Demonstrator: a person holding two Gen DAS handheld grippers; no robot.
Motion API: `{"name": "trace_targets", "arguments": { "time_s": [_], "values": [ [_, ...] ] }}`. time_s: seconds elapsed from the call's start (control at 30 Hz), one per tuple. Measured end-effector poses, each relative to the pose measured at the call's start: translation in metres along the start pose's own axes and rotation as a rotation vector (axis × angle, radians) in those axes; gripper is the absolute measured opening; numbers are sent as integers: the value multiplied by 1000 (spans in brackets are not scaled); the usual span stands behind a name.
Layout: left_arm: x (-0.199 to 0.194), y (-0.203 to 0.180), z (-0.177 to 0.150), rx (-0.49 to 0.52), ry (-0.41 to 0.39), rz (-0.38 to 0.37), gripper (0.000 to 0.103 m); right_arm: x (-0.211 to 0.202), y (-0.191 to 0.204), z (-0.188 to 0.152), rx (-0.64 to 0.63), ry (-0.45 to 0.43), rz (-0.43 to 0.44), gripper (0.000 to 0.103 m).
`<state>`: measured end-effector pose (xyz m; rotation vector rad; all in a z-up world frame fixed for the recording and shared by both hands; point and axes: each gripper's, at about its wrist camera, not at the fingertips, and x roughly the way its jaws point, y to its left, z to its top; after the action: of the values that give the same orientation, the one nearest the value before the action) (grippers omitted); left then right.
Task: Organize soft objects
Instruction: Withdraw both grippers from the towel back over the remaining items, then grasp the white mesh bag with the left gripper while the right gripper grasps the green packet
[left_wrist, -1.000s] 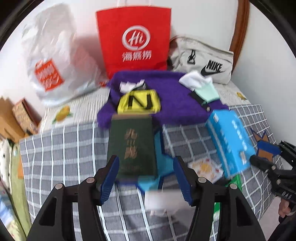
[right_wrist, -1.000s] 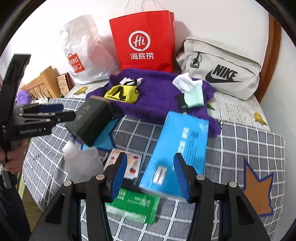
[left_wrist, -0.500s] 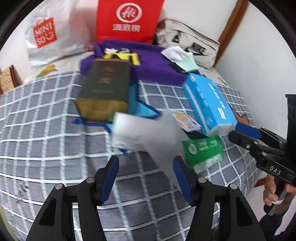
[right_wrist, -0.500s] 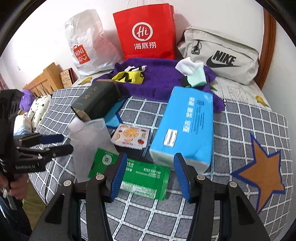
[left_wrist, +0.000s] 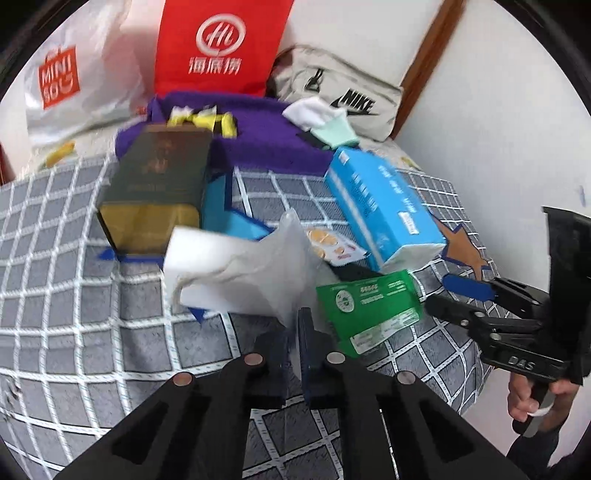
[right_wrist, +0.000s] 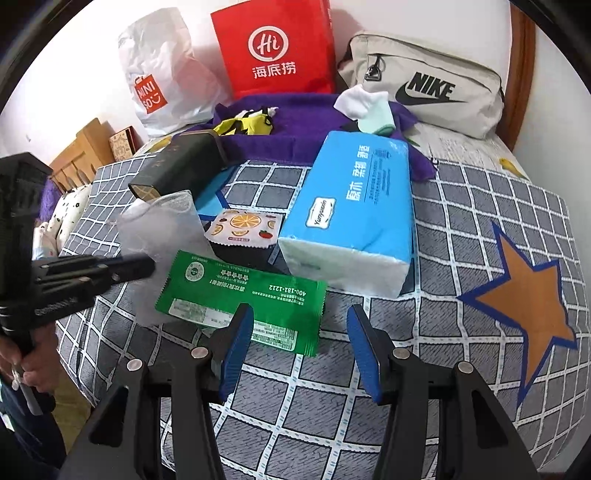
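Your left gripper (left_wrist: 293, 334) had its fingers (left_wrist: 306, 343) nearly together, clamped on the lower edge of the clear plastic bag (left_wrist: 258, 266). The bag rose from between the finger tips and spread up and to the left over the checked blanket (left_wrist: 92, 295) on the bed, w/ a white block inside it. In the right wrist view the same bag (right_wrist: 162, 236) sat at the tip of your left gripper (right_wrist: 144, 264), just left of the green packet (right_wrist: 240, 302).

Your right gripper (right_wrist: 299, 347) had its fingers (right_wrist: 238, 347) wide apart, holding nothing. It hovered over the blanket w/ the near edge of the green packet touching or just under the left finger; can't tell which. The blue tissue pack (right_wrist: 354, 210) lay just beyond the gap between the fingers, apart from them.

Dark green box (left_wrist: 159, 184) lay behind the bag, partly on a blue star patch. A fruit-print sachet (right_wrist: 243, 227) sat between bag and tissue pack. Purple towel (right_wrist: 291, 122), red paper bag (right_wrist: 273, 48) and grey Nike bag (right_wrist: 424, 85) were at the back, near the wall.
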<state>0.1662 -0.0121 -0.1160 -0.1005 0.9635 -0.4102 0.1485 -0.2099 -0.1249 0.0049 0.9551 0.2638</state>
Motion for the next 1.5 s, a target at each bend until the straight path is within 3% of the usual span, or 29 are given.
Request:
{"name": "trace_targets", "arguments": {
  "time_s": [0.37,0.43,0.5,0.83,1.03,1.1,1.17,1.23,1.33,1.5],
  "values": [
    [-41,22,1,-1,-62,88,6,12,17,-2,-60,11,72,53],
    [-39,29,-2,-22,-52,98,6,13,22,-2,-91,9,75,60],
    [-35,32,-6,-33,-40,93,6,17,27,-3,-123,8,68,69],
    [-20,30,-13,-47,-16,44,6,12,32,-14,-302,3,-25,74],
    [-16,29,-17,-44,-5,34,6,31,35,-10,-346,23,-48,76],
    [-16,30,-17,-47,0,36,6,37,35,-10,-342,27,-52,72],
    [-15,33,-18,-56,5,35,6,37,36,-11,-326,14,-29,42],
    [-15,34,-19,-63,5,35,6,33,36,-12,-302,5,-8,33],
    [-15,36,-21,-67,4,30,6,24,35,-17,-267,11,21,24],
    [-15,37,-24,-74,2,22,6,9,47,-34,-289,47,44,23]
  ]
}}
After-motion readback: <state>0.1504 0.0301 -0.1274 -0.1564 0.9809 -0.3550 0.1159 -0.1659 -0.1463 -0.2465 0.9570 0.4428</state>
